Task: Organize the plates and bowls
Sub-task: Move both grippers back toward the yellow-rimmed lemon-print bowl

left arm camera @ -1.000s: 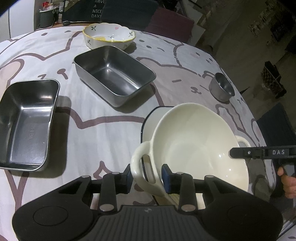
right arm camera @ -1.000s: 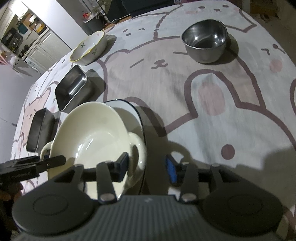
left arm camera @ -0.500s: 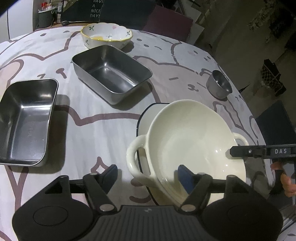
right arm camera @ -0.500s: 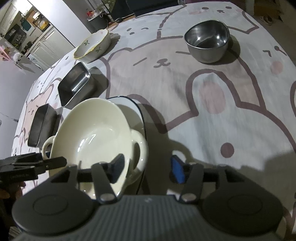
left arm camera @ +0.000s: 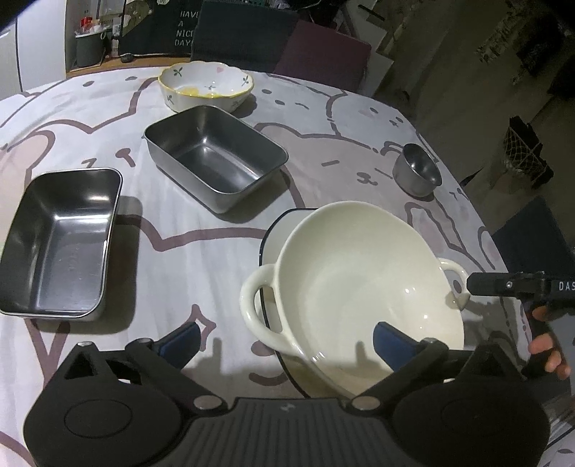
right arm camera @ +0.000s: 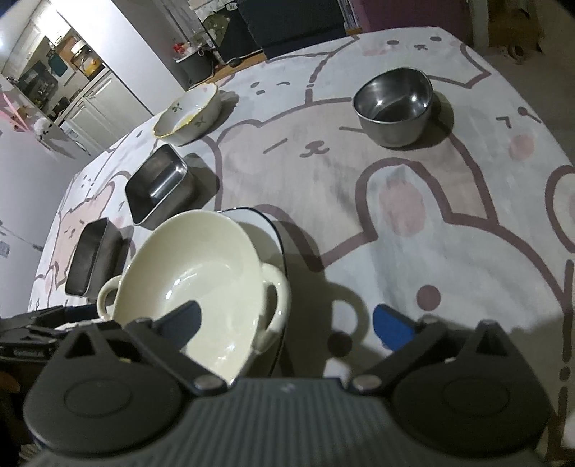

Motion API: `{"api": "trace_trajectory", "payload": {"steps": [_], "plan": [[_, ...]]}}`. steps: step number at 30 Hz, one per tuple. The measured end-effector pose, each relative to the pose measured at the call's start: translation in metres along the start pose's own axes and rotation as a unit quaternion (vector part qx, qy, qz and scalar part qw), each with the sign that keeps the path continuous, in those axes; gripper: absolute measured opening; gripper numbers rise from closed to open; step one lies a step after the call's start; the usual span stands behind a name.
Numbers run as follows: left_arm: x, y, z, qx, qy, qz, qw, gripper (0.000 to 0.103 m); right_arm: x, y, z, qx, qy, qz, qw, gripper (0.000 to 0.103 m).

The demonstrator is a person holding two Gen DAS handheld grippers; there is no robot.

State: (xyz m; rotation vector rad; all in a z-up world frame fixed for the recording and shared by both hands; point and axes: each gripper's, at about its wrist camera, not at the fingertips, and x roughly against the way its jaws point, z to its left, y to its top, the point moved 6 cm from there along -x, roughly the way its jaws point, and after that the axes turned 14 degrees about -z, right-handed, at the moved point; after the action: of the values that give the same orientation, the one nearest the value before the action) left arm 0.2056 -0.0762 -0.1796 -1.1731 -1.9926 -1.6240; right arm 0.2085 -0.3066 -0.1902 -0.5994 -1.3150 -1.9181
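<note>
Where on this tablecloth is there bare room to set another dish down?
Widest bare stretch: between the small steel bowl, the cream two-handled bowl and the table's near right edge. A narrower strip lies between the near steel tray and the cream bowl. Crowded: far tray sits close beside the floral bowl.

A lived-in home, dining table beside the kitchen.

A cartoon bear tablecloth covers the round table, set with household dishes such as a flower-painted bowl. Chairs stand at the far edge near a "Have a nice day" sign, and white kitchen cabinets show through the doorway.
</note>
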Motion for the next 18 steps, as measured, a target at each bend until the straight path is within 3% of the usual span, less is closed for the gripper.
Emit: {"api": "trace_trajectory", "payload": {"steps": [9, 18], "plan": [[0.027, 0.022, -0.016, -0.012, -0.007, -0.042, 0.999, 0.103, 0.032, 0.02, 0.013, 0.019, 0.009, -0.059, 0.998, 0.103], [0.066, 0.086, -0.02, 0.0, 0.02, -0.12, 0.9926, 0.103, 0.056, 0.066, 0.043, 0.033, 0.022, -0.125, 0.991, 0.103]]}}
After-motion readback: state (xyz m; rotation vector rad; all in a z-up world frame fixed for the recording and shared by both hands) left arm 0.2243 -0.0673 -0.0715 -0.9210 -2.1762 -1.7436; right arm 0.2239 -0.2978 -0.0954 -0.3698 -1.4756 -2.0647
